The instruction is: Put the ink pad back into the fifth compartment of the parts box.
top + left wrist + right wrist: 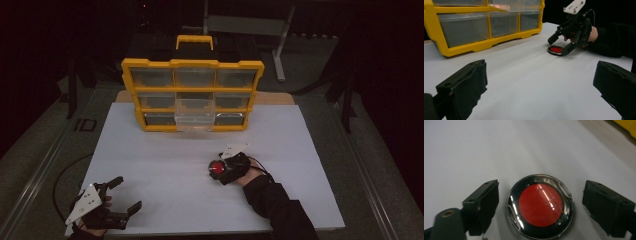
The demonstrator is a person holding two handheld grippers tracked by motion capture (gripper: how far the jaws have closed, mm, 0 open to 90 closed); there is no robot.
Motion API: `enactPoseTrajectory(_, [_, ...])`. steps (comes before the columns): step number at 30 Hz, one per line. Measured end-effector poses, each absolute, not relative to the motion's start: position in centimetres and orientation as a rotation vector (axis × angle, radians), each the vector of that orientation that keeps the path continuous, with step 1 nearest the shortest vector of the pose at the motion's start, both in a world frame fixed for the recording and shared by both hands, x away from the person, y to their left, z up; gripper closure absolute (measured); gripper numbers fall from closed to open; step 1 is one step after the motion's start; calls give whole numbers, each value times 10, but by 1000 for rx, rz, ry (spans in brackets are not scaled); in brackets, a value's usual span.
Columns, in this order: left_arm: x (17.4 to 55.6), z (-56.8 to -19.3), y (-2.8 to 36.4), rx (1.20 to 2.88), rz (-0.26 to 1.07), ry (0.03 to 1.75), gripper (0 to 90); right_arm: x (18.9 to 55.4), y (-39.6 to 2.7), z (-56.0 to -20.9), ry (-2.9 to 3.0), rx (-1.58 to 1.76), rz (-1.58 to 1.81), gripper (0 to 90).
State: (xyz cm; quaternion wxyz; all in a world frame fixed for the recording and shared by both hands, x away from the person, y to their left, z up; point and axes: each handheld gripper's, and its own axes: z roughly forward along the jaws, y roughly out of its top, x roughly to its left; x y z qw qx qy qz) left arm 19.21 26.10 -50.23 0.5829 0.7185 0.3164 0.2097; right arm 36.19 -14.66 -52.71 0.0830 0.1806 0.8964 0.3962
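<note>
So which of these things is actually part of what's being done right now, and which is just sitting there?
In use:
- round red disc with a shiny dark rim, lying flat on the table
- right tongs, open on either side of it, not yet pressing

Just there:
- yellow drawer cabinet, one middle drawer pulled out
- left tongs, open and holding nothing
- white table sheet

The high view looks forward and down from above the person's side onto the white bench, with the yellow drawer organizer at its far end. The left gripper view sits low, near the bench surface, facing across it toward the organizer's lower drawers and the right claw. The right gripper view looks steeply down, very close on the red round tin, which all three views share.
</note>
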Motion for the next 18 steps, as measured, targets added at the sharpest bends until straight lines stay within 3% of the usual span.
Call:
enactPoseTrajectory(6, [192,-503,261,1675,488,740,0,362,-145,-530,2684,539,1153,198])
enactPoseTrajectory(11, [192,-503,261,1680,493,738,0,362,-146,-529,2702,559,1165,292])
enactPoseTrajectory(18, [193,-503,260,1681,492,737,0,362,-145,-528,2701,587,1149,303])
